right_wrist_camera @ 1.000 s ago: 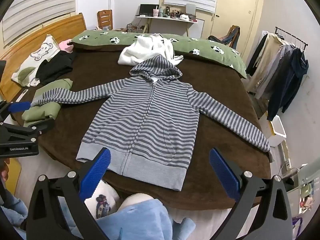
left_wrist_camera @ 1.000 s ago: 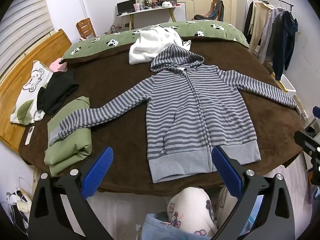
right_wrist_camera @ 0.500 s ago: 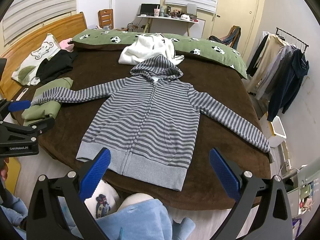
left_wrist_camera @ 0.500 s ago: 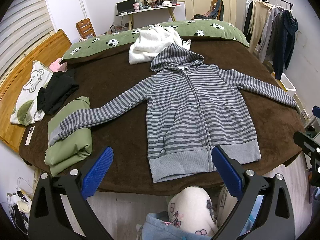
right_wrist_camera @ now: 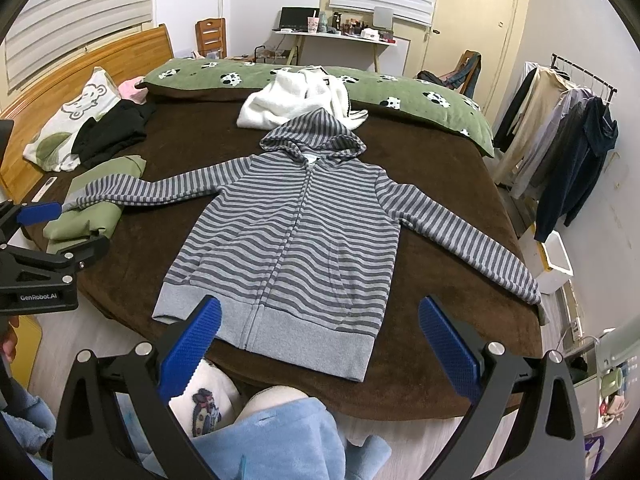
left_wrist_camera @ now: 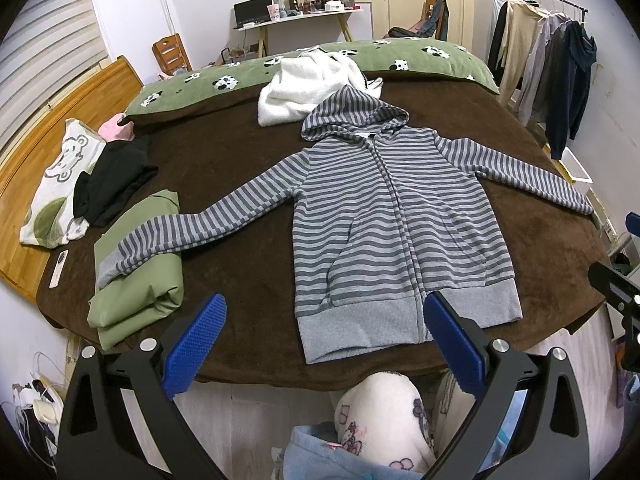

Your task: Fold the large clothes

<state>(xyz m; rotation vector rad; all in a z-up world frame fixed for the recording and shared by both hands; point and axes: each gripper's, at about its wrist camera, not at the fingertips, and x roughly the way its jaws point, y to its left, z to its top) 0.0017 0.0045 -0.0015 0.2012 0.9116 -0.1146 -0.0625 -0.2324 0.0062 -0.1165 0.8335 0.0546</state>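
Observation:
A grey striped zip hoodie [left_wrist_camera: 396, 220] [right_wrist_camera: 296, 232] lies flat and face up on the brown bed cover [left_wrist_camera: 240, 148] [right_wrist_camera: 440, 344], both sleeves spread wide. Its left sleeve end rests on a folded green garment [left_wrist_camera: 136, 276] [right_wrist_camera: 92, 208]. My left gripper [left_wrist_camera: 324, 344] hangs open above the near bed edge, in front of the hoodie's hem, holding nothing. My right gripper [right_wrist_camera: 320, 340] is open too, over the hem, with nothing between its blue pads. The left gripper also shows at the left edge of the right wrist view, and the right gripper at the right edge of the left wrist view.
A white fluffy garment [left_wrist_camera: 308, 84] lies behind the hood. A black garment [left_wrist_camera: 112, 184] and a bear-print pillow [left_wrist_camera: 56, 192] sit at the left. A green panda-print bolster [right_wrist_camera: 400, 96] runs along the far side. A clothes rack [right_wrist_camera: 568, 140] stands to the right. The person's knees [left_wrist_camera: 380, 412] are below the bed edge.
Almost nothing has changed. Both grippers stay open in the same place, and the hoodie lies as before.

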